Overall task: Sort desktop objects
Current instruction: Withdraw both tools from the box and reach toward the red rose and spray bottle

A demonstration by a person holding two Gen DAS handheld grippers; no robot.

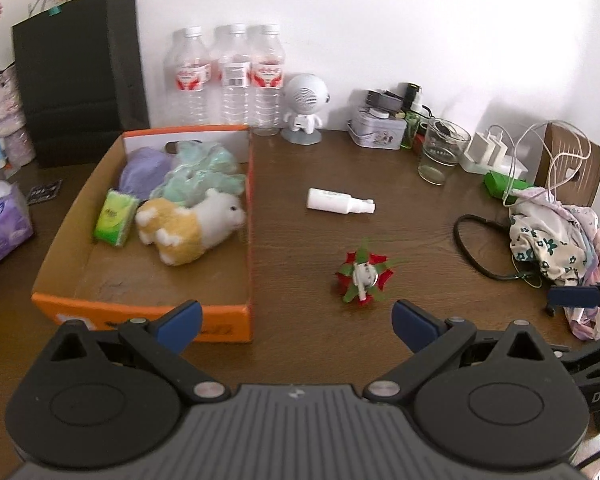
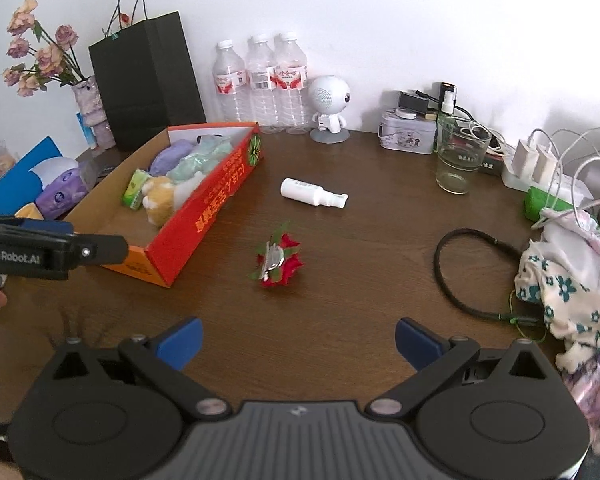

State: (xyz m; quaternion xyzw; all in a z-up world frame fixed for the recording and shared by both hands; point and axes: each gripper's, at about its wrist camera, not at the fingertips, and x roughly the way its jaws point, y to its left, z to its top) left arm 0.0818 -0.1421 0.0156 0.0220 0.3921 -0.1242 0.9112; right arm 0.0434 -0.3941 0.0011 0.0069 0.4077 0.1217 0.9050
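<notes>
- The red flower clip (image 1: pixel 363 278) is seen lying loose mid-bench, just beside the orange box's (image 1: pixel 148 312) near right corner; it is judged light, with soft petals around a stiff metal clasp, best taken across the clasp.
- The white spray bottle (image 1: pixel 340 201), lying farther back, is judged smooth and apt to roll.
- The left gripper (image 1: pixel 296 320) and right gripper (image 2: pixel 298 340) are held wide apart, empty, touching nothing.

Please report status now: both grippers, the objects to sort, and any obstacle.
Left gripper open, empty; right gripper open, empty. Red flower clip and white spray bottle loose on table, outside orange box. Path clear.
</notes>
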